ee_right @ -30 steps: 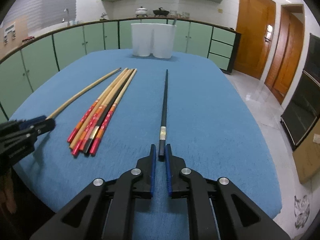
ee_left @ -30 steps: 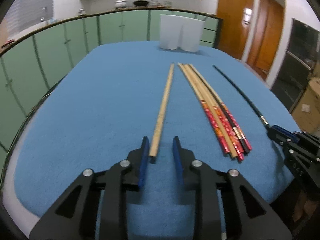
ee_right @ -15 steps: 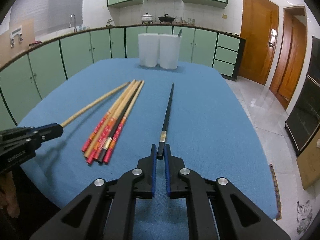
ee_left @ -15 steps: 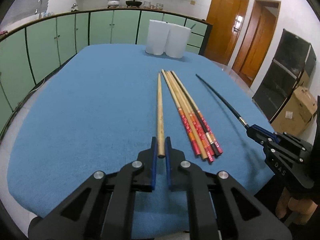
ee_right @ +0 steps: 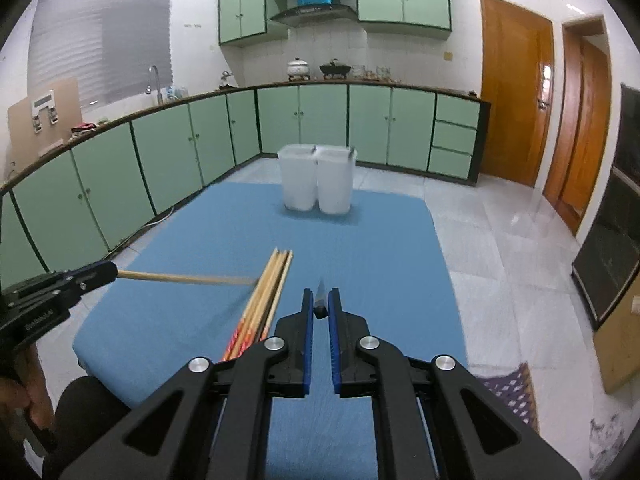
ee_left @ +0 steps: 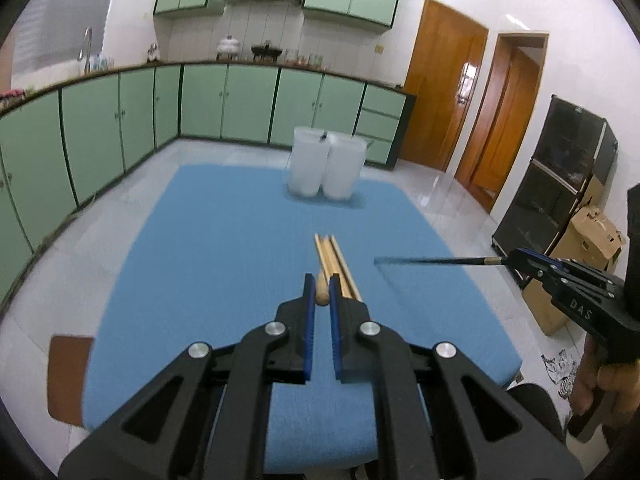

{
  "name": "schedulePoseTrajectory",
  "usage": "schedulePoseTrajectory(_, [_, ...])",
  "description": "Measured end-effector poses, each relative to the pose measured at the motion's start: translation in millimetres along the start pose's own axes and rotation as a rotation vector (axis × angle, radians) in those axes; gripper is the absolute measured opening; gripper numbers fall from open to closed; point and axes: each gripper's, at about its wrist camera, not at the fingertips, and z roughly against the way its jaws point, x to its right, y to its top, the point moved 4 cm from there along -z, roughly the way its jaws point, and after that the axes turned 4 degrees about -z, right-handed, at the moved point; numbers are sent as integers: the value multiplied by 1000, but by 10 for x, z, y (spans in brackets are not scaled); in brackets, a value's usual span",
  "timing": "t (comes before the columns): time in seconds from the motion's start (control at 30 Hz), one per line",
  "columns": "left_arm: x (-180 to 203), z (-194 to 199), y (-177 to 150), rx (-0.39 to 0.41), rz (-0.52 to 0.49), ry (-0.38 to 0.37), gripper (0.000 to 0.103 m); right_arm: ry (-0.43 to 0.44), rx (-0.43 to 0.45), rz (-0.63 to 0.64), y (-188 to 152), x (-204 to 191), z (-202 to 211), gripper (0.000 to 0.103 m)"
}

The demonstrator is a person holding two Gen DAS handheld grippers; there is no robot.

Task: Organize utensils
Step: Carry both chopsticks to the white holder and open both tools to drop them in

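My left gripper (ee_left: 321, 282) is shut on the near end of a plain wooden chopstick (ee_left: 322, 295), held in the air above the blue table (ee_left: 224, 240). My right gripper (ee_right: 320, 294) is shut on the end of a black chopstick (ee_right: 319, 300), also lifted off the table. Each gripper shows in the other's view: the right gripper (ee_left: 514, 258) with the black chopstick (ee_left: 436, 261), the left gripper (ee_right: 112, 270) with the wooden chopstick (ee_right: 180, 278). A bundle of red-ended chopsticks (ee_right: 264, 292) lies on the cloth between them. Two white containers (ee_right: 316, 178) stand at the table's far end.
Green cabinets (ee_right: 168, 152) run along the far wall and the left side. A brown seat (ee_left: 68, 376) sits by the table's near left corner. A cardboard box (ee_left: 592, 236) and a black cabinet (ee_left: 568, 176) stand on the floor at the right.
The left gripper shut on the wooden chopstick. Both grippers then rose, lifting the wooden and black chopsticks off the table; the bundle stayed where it was.
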Motion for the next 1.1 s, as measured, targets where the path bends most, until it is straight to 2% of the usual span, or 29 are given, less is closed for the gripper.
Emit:
schedulePoseTrajectory(0.13, [22, 138, 268, 31, -32, 6, 6, 2, -9, 57, 304, -66, 23, 7])
schedulePoseTrajectory(0.27, [48, 169, 503, 31, -73, 1, 6, 12, -67, 89, 530, -122, -111, 7])
schedulePoseTrajectory(0.57, [-49, -28, 891, -46, -117, -25, 6, 41, -198, 84, 1056, -79, -364, 7])
schedulePoseTrajectory(0.73, [-59, -110, 1195, -60, -164, -22, 6, 63, -254, 46, 1340, 39, -427, 6])
schedulePoseTrajectory(0.9, [-32, -180, 1573, -35, -204, -18, 6, 46, -271, 50, 1702, 81, -466, 6])
schedulePoseTrajectory(1.1, [-15, -412, 2159, -20, -195, -20, 6, 27, -250, 39, 2186, 38, -539, 6])
